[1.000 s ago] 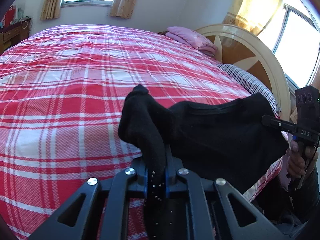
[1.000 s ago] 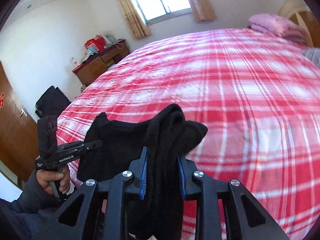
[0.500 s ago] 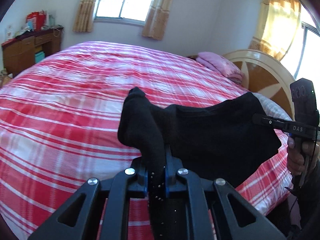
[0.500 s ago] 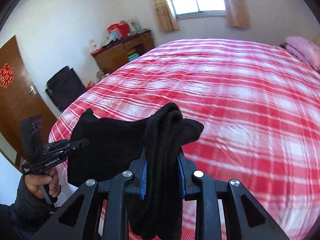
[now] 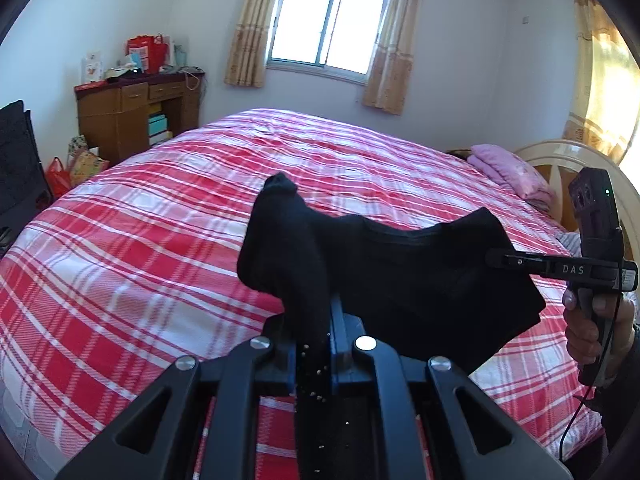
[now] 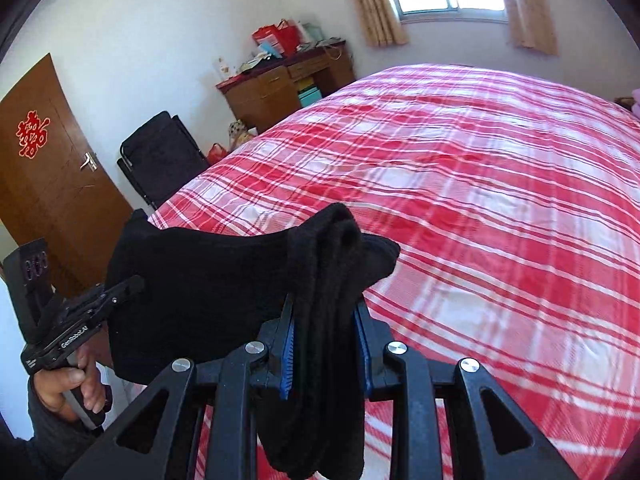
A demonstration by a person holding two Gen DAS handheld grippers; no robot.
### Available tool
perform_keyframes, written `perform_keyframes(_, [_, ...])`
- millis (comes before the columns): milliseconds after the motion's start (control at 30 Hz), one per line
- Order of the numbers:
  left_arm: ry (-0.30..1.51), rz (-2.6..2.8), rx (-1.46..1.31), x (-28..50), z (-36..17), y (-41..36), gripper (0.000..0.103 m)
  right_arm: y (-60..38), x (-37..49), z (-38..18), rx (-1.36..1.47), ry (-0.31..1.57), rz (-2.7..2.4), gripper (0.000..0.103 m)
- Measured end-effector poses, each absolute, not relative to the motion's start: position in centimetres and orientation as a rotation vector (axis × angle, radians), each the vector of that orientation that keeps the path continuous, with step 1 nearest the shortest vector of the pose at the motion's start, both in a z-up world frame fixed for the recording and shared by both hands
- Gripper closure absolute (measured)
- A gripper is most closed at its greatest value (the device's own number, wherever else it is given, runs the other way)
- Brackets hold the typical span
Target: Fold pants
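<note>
Black pants (image 5: pixel 420 276) hang in the air above the near edge of the bed, stretched between my two grippers. My left gripper (image 5: pixel 314 320) is shut on a bunched end of the pants, which rises out of its jaws. Seen from the left wrist, my right gripper (image 5: pixel 496 258) grips the far right corner. In the right wrist view my right gripper (image 6: pixel 326 320) is shut on a thick fold of the pants (image 6: pixel 200 288), and the left gripper (image 6: pixel 136 282) holds the other end at the left.
The bed (image 5: pixel 160 220) has a red and white plaid cover. A folded pink blanket (image 5: pixel 508 170) lies by the headboard (image 5: pixel 556 160). A wooden desk (image 6: pixel 280 84), a black folding chair (image 6: pixel 160 156) and a brown door (image 6: pixel 48 168) stand along the wall.
Both grippers have swung with the pants held taut between them; the views have panned away from the headboard toward the desk, chair and door. The grips are the same.
</note>
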State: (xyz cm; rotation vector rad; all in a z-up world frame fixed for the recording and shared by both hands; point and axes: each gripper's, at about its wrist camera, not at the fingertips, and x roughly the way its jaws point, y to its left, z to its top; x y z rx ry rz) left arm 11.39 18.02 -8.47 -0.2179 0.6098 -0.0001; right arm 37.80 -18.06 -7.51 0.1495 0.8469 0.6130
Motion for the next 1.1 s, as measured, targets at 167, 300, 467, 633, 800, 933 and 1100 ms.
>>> perform_keyframes(167, [0.62,0.063,-0.213,11.6,-9.4,19.8,0.091,-15.3,39.5,-8.3,0.151,0.861,0.638,0.077])
perform_keyframes(300, [0.647,0.088,-0.223,11.8,-10.4,21.2,0.091,-14.0,40.6,-9.6,0.155,0.89,0.642,0.077])
perform_keyframes(467, [0.703,0.1,-0.232,12.5,-12.3,21.8,0.09,-14.1,41.6,-11.6,0.178,0.932,0.623,0.077])
perform_keyframes(633, [0.718,0.107,-0.218,12.4,-12.7,21.5,0.088,-14.5,41.9,-12.6,0.197,0.947,0.616,0.077])
perform_keyframes(800, [0.729,0.127,-0.197,12.6,-13.3,21.7,0.074,-14.3,42.3,-13.3,0.192,0.96,0.601,0.077])
perform_keyframes(933, [0.752,0.221,-0.104,13.0,-14.2,21.3,0.038,-14.6,42.8,-14.4,0.194,0.989,0.574,0.069])
perform_keyframes(1100, [0.76,0.263,-0.103,13.0,-15.1,22.1,0.016,-15.3,43.0,-15.3,0.186,0.994,0.534,0.051])
